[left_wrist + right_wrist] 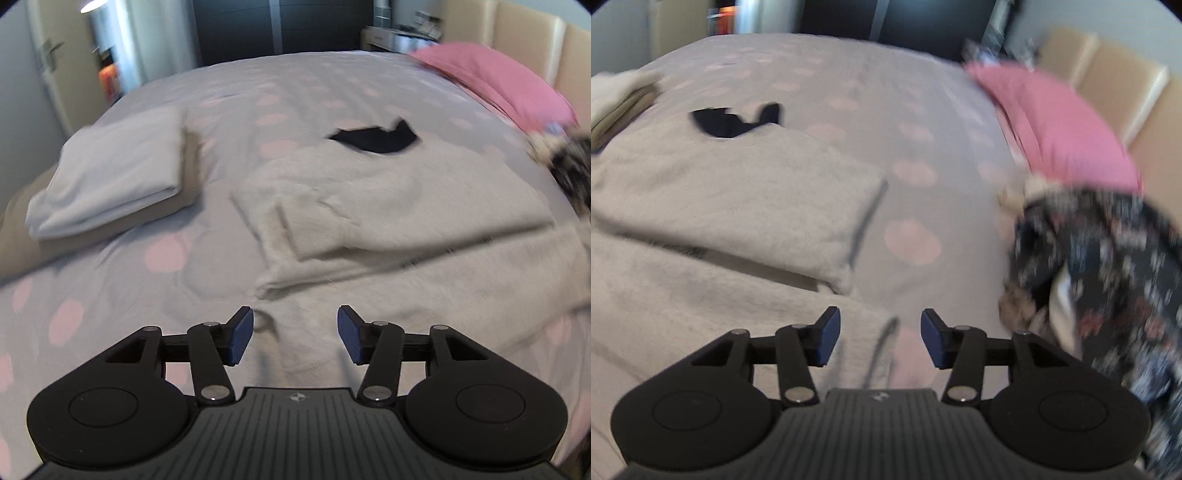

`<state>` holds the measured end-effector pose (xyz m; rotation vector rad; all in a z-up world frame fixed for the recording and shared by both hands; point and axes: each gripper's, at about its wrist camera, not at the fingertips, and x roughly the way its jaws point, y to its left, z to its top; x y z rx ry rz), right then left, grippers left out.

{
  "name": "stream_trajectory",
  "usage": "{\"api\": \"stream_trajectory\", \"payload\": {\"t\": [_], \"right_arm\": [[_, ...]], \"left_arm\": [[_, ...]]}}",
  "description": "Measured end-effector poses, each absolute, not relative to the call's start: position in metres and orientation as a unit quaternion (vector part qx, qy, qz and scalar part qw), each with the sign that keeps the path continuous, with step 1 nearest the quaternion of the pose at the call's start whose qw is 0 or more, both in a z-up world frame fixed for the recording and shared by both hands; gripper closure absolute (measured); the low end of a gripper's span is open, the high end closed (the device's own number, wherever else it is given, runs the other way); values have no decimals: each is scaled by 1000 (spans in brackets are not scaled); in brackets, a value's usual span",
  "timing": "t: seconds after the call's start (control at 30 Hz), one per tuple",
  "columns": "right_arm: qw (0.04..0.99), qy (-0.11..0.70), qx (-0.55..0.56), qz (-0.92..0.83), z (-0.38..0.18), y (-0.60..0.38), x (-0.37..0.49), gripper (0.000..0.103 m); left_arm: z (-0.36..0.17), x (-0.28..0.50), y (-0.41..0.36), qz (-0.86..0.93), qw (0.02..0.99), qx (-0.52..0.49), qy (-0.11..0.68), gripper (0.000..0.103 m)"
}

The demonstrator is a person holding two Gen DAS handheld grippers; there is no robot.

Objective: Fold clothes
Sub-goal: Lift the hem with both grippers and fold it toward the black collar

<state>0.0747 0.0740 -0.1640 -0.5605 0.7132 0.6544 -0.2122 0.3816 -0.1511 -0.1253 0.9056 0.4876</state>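
A pale grey sweatshirt lies flat on the bed, partly folded, its long axis running across both views, from the left edge of the right wrist view to the right edge of the left wrist view. Its dark-lined neck opening points away from the cameras, toward the far side of the bed. One sleeve is folded in over the body, its cuff ending near the garment's left side; in the right wrist view the folded upper layer ends in a straight edge with bare cover beyond.

The left gripper hangs just above the near part of the sweatshirt, tilted downward, its blue pads apart with nothing pinched between them. The right gripper is tilted the same way over the garment's near right corner, jaws likewise parted and empty.

The bed cover is lilac with pink dots. A folded white and beige stack sits to the left, well apart. A pink pillow lies by the padded headboard, with a dark floral garment crumpled below it.
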Motion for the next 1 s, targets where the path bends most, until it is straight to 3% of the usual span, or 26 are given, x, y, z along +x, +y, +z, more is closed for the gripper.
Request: {"api": "stream_trajectory", "payload": {"t": [0.33,0.5,0.6,1.0], "right_arm": [[733,255,-419,471,-211,81,-12,51],[678,191,-533,468,-242,77,-42,51],[652,157,-585,456,-257,75,-50,44],[596,37,-699,393,-295,66,-59,49]], "left_arm": [[-203,-200,283,117,837,221,487,51],[-237,-206,259,98,800,313,502,44],[-256,-209,254,112,766,373,512,43],[-308,-220,247,119,674,544,485,42]]}}
